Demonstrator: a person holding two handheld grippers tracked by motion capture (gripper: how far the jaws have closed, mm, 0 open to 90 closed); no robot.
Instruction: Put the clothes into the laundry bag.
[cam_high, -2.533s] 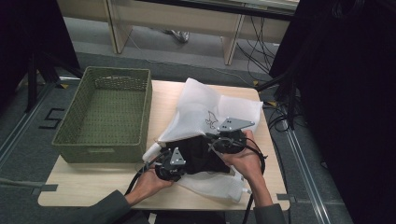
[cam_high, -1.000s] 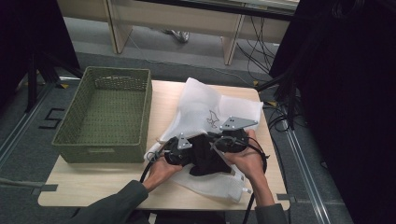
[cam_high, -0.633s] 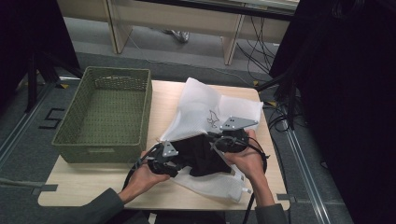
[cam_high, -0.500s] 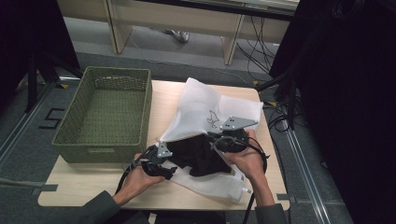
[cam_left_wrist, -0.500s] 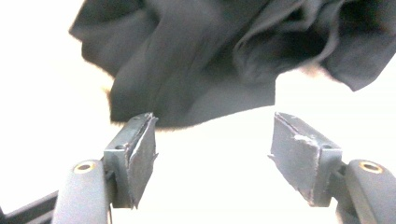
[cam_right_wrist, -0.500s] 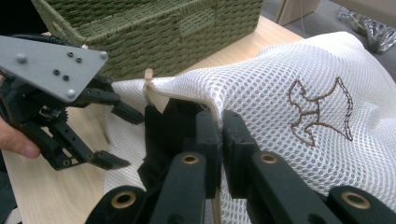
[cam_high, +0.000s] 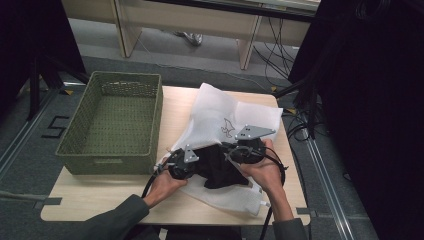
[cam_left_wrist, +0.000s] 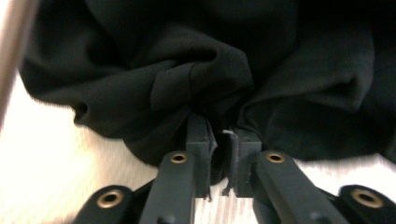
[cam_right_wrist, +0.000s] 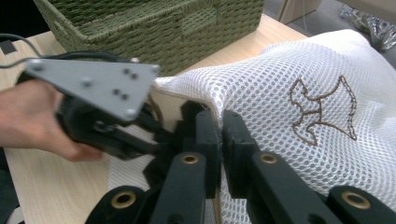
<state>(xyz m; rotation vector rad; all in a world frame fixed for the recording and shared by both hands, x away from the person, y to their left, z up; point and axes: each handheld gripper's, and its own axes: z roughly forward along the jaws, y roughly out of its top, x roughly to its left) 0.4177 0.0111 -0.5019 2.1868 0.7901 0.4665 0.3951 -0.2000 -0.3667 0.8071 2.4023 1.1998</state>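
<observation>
A white mesh bag (cam_high: 225, 112) with a brown stitched emblem lies on the table. A black garment (cam_high: 220, 170) is bunched at the bag's near opening. My left gripper (cam_high: 199, 163) points right into the garment. In the left gripper view its jaws (cam_left_wrist: 223, 135) have just been closing and now pinch a fold of the black garment (cam_left_wrist: 187, 60). My right gripper (cam_high: 226, 150) points left from the other side. In the right gripper view it (cam_right_wrist: 215, 116) is shut on the rim of the mesh bag (cam_right_wrist: 280, 84), with the left gripper's grey plate (cam_right_wrist: 93, 81) close beside it.
A green woven basket (cam_high: 156, 110) stands at the table's left, a short way from the bag, its side wall (cam_right_wrist: 163, 23) just beyond both grippers. Bare wooden tabletop (cam_high: 90, 200) runs along the near left. Cables hang past the right edge.
The left gripper drew back to the left off the garment, then came back right onto it. The right gripper and the bag's rim stayed put.
</observation>
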